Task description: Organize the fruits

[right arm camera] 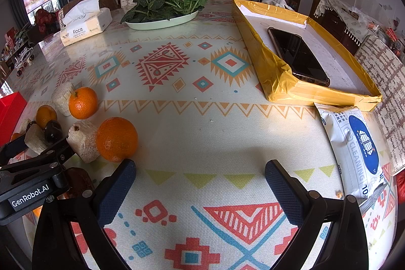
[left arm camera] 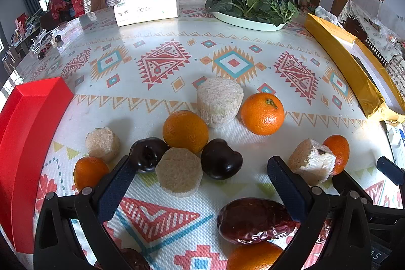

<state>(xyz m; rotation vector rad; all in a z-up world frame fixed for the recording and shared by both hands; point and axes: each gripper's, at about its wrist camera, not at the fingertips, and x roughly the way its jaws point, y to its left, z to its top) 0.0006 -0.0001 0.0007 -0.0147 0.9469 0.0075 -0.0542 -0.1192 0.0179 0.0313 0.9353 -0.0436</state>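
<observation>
While both grippers [left arm camera: 200, 180] [right arm camera: 200, 184] gape empty, the date [left arm camera: 255, 220] lies crosswise.

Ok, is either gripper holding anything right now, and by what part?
Nothing is held. The left gripper is open above the fruit pile, with nothing touching its fingers. The right gripper is open over bare tablecloth.

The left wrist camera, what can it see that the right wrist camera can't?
Only the left wrist view shows the wrinkled red date lying between the open left gripper fingers. Only the right wrist view shows the phone lying in the yellow tray. Both show the spinach plate and tissue box.
</observation>
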